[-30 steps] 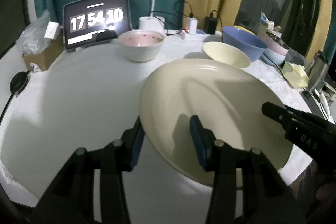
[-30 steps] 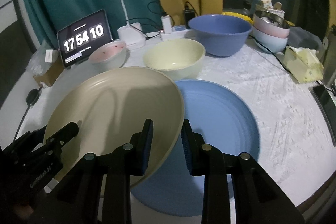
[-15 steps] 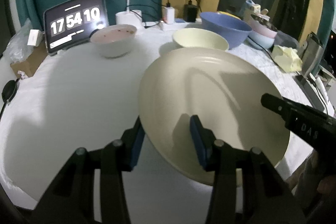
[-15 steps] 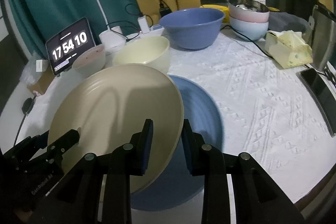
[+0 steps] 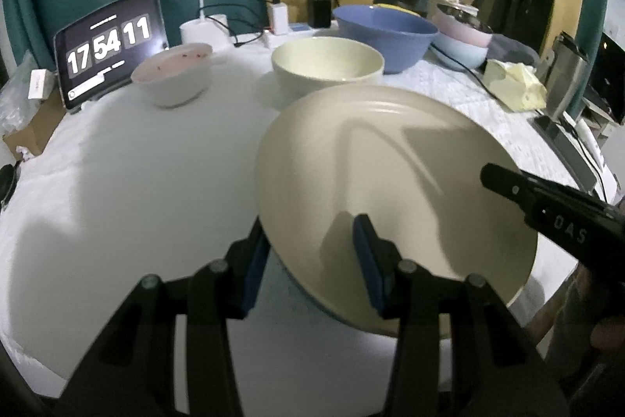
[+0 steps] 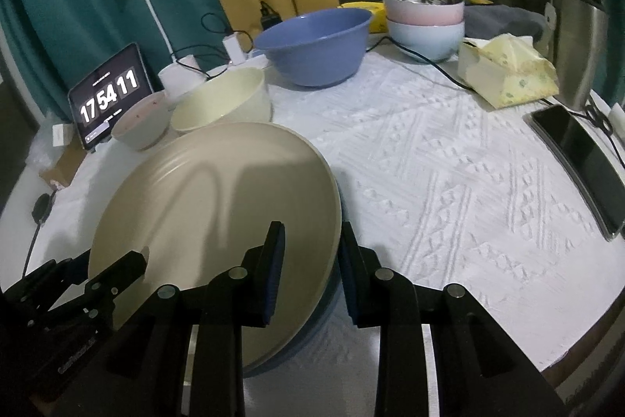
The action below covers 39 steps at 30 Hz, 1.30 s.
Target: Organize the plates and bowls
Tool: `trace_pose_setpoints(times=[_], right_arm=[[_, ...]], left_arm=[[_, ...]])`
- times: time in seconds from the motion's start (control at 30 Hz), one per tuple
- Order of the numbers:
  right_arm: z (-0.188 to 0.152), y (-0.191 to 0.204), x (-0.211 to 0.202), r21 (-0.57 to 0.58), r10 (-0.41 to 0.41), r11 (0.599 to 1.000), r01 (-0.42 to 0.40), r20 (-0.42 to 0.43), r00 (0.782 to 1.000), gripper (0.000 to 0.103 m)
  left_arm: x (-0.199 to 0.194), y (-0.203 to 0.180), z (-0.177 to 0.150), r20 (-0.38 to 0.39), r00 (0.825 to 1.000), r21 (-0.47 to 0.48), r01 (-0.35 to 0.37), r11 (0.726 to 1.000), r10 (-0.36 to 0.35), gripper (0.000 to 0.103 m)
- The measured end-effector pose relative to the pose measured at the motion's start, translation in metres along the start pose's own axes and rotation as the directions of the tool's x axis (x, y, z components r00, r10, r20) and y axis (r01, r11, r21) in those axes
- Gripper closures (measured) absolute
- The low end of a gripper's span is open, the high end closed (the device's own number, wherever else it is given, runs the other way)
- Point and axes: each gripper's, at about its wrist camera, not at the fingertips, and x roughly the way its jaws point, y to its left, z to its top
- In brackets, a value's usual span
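Left gripper [image 5: 308, 261]: closed onto the near-left rim of the cream plate [image 5: 390, 190], one blue pad under the edge and one on its upper face; lower centre of the left wrist view.
Right gripper [image 6: 310, 266]: clamped on the plate's right rim, one pad over the plate, one outside below the edge; bottom centre of the right wrist view.
Cream plate: held by both grippers at opposite edges, tilted, a little above the table [image 6: 449, 182]; it fills the lower left of the right wrist view.
Blue plate [image 6: 330, 303]: only a thin sliver shows beneath the cream plate's lower right edge.
Cream bowl [image 5: 326, 67]: just behind the plate, centre of the left wrist view.
Blue bowl [image 6: 312, 44]: upper centre of the right wrist view, behind the cream bowl.
Pink-lined bowl [image 5: 174, 73]: upper left of the left wrist view, beside the tablet clock [image 5: 109, 46].
Stacked pink and pale blue bowls [image 6: 424, 22]: upper right.
Tissue pack [image 6: 506, 73]: right of the stack.
Phone [image 6: 582, 163]: flat at the right edge.
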Motion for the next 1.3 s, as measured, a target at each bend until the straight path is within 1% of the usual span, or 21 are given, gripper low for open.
trace_pose_setpoints(times=[0.13,0.23,0.4,0.6,0.67,0.73,0.8,0.83,0.87,0.97,1.07,1.13,1.2,1.3], right_arm=[[-0.001,-0.003,0.000,0.005,-0.011,1.000,0.011,0.000,1.000,0.074],[-0.002,-0.005,0.002,0.007,-0.019,1.000,0.019,-0.009,1.000,0.074],[-0.002,-0.003,0.003,0.003,-0.029,1.000,0.029,-0.010,1.000,0.074],[0.001,-0.001,-0.001,-0.005,-0.039,0.999,0.039,0.004,0.999,0.073],[0.002,-0.001,-0.002,-0.004,-0.044,0.999,0.044,0.011,0.999,0.073],[0.003,-0.001,-0.003,-0.002,-0.049,0.999,0.049,0.013,0.999,0.072],[0.004,-0.001,-0.005,-0.001,-0.052,0.999,0.052,0.018,0.998,0.072],[0.004,-0.001,-0.007,-0.002,-0.054,0.999,0.054,0.022,0.998,0.072],[0.005,-0.001,-0.008,-0.001,-0.055,0.998,0.055,0.026,0.998,0.072],[0.006,-0.001,-0.010,0.001,-0.058,0.998,0.058,0.033,0.998,0.072],[0.007,-0.002,-0.012,0.002,-0.059,0.998,0.059,0.038,0.998,0.072],[0.008,-0.003,-0.012,0.003,-0.059,0.998,0.059,0.037,0.998,0.070],[0.008,-0.004,-0.012,0.008,-0.058,0.998,0.058,0.035,0.998,0.063],[0.009,-0.006,-0.009,0.012,-0.058,0.998,0.058,0.029,0.998,0.062]], left_arm=[[0.003,-0.005,0.000,-0.007,1.000,0.010,-0.003,1.000,0.003,0.058],[0.007,-0.005,-0.002,-0.027,1.000,0.012,0.000,1.000,0.000,0.057],[0.008,-0.005,-0.002,-0.026,1.000,0.016,-0.007,1.000,0.007,0.057],[0.010,-0.003,-0.003,-0.031,0.999,0.019,-0.030,0.999,0.030,0.052],[0.014,0.002,-0.005,-0.052,0.998,0.005,-0.018,1.000,0.018,0.052],[0.014,0.002,-0.006,-0.055,0.998,0.007,-0.019,1.000,0.020,0.051],[0.010,0.002,-0.006,-0.042,0.999,0.015,-0.016,1.000,0.017,0.048],[0.008,0.003,-0.006,-0.034,0.999,0.014,-0.013,1.000,0.014,0.042],[0.005,0.004,-0.006,-0.023,1.000,0.011,-0.010,1.000,0.010,0.039],[-0.001,0.010,-0.003,0.001,1.000,-0.007,-0.010,1.000,0.010,0.038],[-0.006,0.023,0.002,0.039,0.999,-0.054,-0.020,0.998,0.022,0.038],[-0.006,0.030,0.004,0.046,0.999,-0.079,-0.026,0.997,0.029,0.038],[-0.004,0.038,0.006,0.048,0.999,-0.105,-0.020,0.994,0.026,0.038],[-0.003,0.042,0.008,0.063,0.998,-0.125,-0.014,0.992,0.022,0.038]])
